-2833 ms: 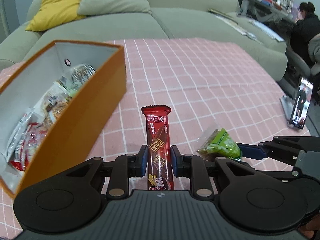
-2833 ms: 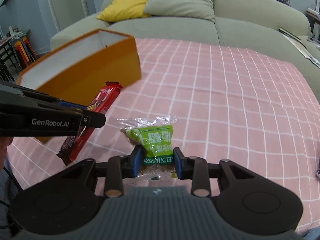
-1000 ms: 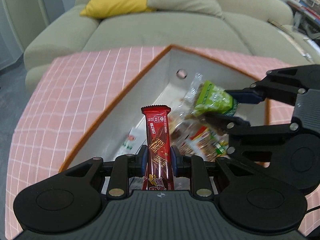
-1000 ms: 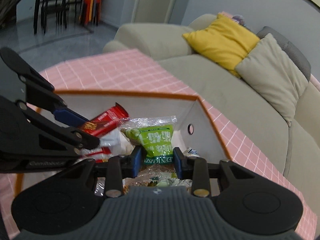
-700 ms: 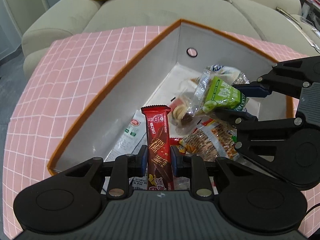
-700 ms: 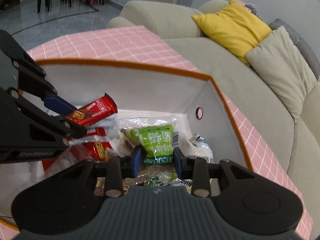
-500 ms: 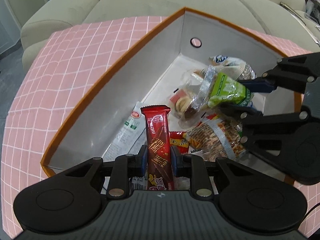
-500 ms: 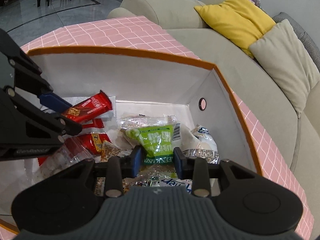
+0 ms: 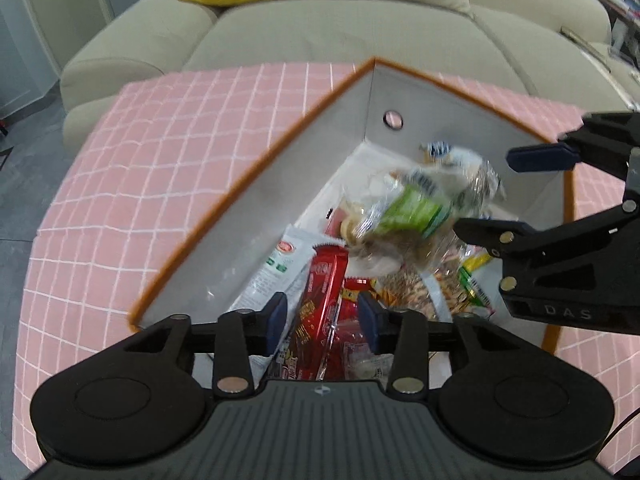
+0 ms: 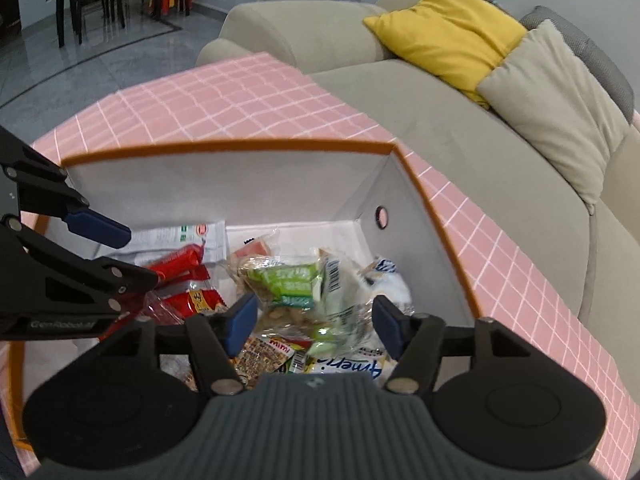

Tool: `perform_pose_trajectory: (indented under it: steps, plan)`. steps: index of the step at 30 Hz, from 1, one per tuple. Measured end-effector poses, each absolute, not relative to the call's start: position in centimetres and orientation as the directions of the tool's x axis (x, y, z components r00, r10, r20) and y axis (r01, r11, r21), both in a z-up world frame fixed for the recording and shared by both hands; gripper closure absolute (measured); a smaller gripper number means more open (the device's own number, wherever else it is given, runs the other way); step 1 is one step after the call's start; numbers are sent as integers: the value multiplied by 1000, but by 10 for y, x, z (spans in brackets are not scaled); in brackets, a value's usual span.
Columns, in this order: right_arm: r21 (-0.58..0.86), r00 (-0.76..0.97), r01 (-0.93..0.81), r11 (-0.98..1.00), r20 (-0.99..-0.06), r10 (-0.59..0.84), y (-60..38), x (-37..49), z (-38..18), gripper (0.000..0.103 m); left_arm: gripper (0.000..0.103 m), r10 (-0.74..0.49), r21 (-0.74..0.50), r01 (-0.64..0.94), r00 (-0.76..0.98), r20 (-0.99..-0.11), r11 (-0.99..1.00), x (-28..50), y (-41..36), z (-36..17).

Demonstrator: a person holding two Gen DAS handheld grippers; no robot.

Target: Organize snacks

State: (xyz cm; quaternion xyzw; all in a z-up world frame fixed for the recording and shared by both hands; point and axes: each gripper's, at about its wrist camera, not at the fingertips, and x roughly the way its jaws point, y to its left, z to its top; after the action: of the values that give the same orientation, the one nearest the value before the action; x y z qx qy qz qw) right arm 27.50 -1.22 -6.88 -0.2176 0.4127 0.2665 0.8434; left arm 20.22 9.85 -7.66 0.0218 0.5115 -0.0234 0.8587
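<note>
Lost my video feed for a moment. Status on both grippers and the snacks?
Left gripper open, right gripper open. Red bar and green packet loose in orange box. Nothing blocking.

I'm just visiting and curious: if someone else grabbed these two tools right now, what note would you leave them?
Left hand-held gripper: open over the orange box; the red chocolate bar sits loose between its fingers, on the pile.
Right hand-held gripper: open; the green snack packet, blurred, is among the other snacks in the box.
Done: both snacks are released into the box.
Left: lift both grippers out. No other loose snacks show on the pink checked cloth in these views.
</note>
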Motion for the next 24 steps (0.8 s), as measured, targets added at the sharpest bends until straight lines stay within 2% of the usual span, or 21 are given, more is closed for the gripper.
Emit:
perform_pose_trajectory:
  steps: [3,6,8,10,12,14,18,23,24]
  plan:
    - [-130,539,-608,783,-793,286,-20,268,-51,36,46,-8,15,41,521,-853,999,195,100,-59]
    - [-109,572,-578,809,-761,306,-28,260,-30,26,43,4,20,21,583,-813,1000,185,101,-37]
    - [-95,594,-558,824,-740,316,-34,253,-15,24,41,12,27,14,631,-776,1000,176,100,-21]
    - [-89,623,-531,843,-715,317,-39,244,-1,14,36,22,41,11,677,-736,999,167,99,-6]
    - [-75,648,-512,856,-687,328,-46,233,12,14,33,45,56,-9,723,-690,998,156,98,8]
    - [-65,673,-489,870,-663,328,-52,221,25,9,29,66,62,-34,764,-642,997,144,97,23]
    - [-17,715,-431,902,-617,329,-65,192,47,4,24,103,65,-81,816,-568,995,121,95,45]
    - [18,769,-354,935,-563,302,-82,152,62,4,23,140,110,-98,854,-501,989,94,84,61]
    - [21,779,-335,942,-556,290,-85,143,63,4,20,137,112,-93,857,-497,989,91,80,63]
